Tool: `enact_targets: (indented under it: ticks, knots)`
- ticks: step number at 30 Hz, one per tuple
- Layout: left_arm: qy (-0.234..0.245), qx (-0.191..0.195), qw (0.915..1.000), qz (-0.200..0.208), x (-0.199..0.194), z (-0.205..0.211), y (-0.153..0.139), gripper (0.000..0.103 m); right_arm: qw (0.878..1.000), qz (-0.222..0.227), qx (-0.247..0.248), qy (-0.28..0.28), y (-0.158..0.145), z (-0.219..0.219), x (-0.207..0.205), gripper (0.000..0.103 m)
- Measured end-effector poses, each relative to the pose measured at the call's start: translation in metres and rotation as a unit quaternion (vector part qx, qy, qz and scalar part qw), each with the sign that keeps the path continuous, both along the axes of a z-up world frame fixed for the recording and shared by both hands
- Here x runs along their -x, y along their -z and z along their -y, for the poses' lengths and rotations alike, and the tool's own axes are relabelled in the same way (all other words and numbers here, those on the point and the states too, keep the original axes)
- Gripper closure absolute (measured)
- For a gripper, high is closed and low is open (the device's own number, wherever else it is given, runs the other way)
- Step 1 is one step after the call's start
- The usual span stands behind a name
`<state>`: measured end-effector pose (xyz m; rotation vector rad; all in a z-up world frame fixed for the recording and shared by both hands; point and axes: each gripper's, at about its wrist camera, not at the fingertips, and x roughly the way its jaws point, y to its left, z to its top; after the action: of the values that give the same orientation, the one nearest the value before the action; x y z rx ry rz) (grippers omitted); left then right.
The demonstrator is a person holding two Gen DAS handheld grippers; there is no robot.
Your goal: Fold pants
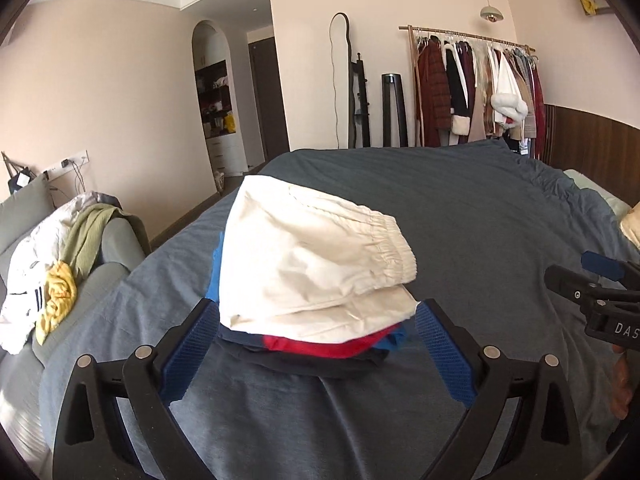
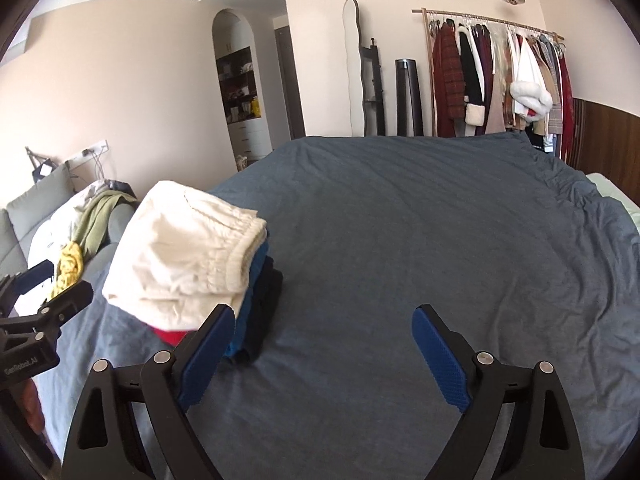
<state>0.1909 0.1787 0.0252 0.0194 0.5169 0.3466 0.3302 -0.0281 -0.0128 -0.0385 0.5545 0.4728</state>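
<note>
Both grippers' jaws gape empty; white pants [image 1: 316,256] hide most of the stack.

Folded cream pants [image 2: 182,256] top a clothes stack [image 2: 256,312], apparently untouched.

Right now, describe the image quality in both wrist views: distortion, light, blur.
Left wrist view: strong fisheye bowing of the blue-grey bedspread, dark vignette in the corners, daylight on the folded cream-white pants, which are sharp. Right wrist view: same bowing and vignette, the pants' near edge slightly soft, the clothes rack small but clear.
</note>
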Motion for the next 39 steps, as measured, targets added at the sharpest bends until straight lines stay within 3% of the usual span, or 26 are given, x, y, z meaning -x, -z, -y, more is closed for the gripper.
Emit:
enact_targets:
  ticks: [10,24,39]
  knots:
    - [-0.005,-0.025,0.9982,0.054,0.063,0.053,0.007,0.000,0.999,0.044,-0.026,0.017,0.017,0.048,0.049,0.012]
    - [0.027,-0.014,0.9958,0.086,0.135,0.094,-0.024,0.000,0.996,0.051,-0.049,0.057,-0.008,0.095,0.132,0.012]
    - [0.024,0.008,0.9972,0.070,0.178,0.123,-0.020,0.000,0.994,0.073,-0.030,0.076,-0.017,0.129,0.196,0.012]
